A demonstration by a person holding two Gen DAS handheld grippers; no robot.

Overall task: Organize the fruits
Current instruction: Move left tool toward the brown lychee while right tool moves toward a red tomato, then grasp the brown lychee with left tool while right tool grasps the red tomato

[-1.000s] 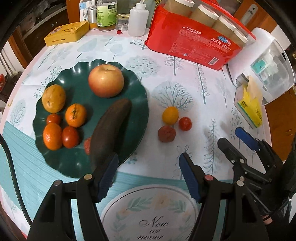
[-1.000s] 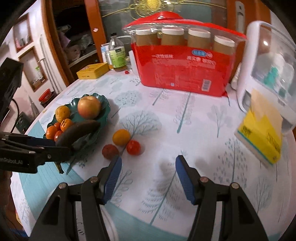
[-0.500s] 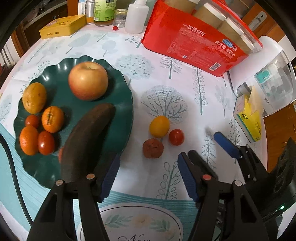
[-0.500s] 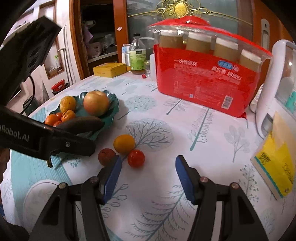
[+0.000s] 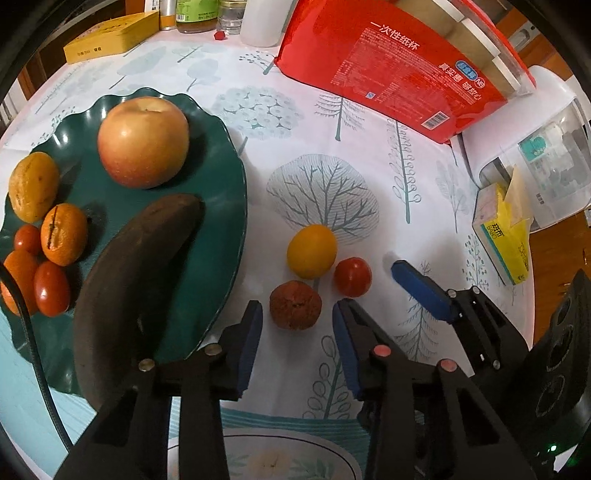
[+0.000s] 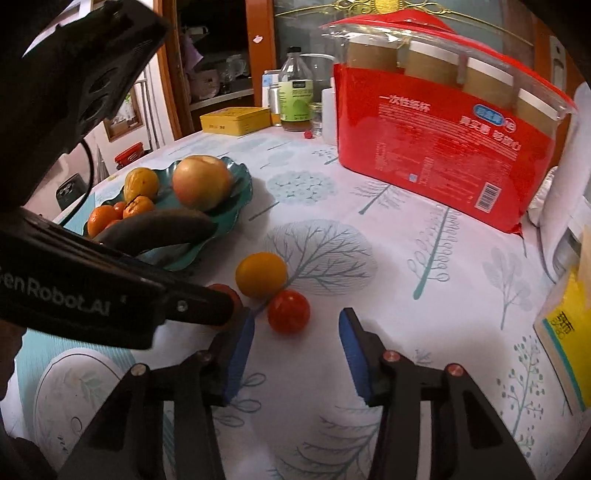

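Note:
A dark green plate (image 5: 221,206) holds an apple (image 5: 143,141), a dark brown banana (image 5: 129,266), oranges and small tomatoes. On the tablecloth beside it lie a yellow-orange fruit (image 5: 312,251), a red tomato (image 5: 352,277) and a wrinkled brown-red fruit (image 5: 294,304). My left gripper (image 5: 297,332) is open, its tips on either side of the brown-red fruit, just short of it. My right gripper (image 6: 297,343) is open just before the tomato (image 6: 289,311); the yellow-orange fruit (image 6: 261,275) lies behind. The left gripper's body hides most of the brown-red fruit in the right wrist view.
A red bag of paper cups (image 5: 391,66) stands at the back. A yellow tissue pack (image 5: 506,236) and a white appliance (image 5: 546,155) are at the right. A yellow tin (image 5: 110,35) and bottles (image 6: 295,99) stand at the far edge.
Both grippers have moved forward toward the three loose fruits. The left gripper now brackets the brown-red fruit; the right gripper has come close to the tomato. Both stay open.

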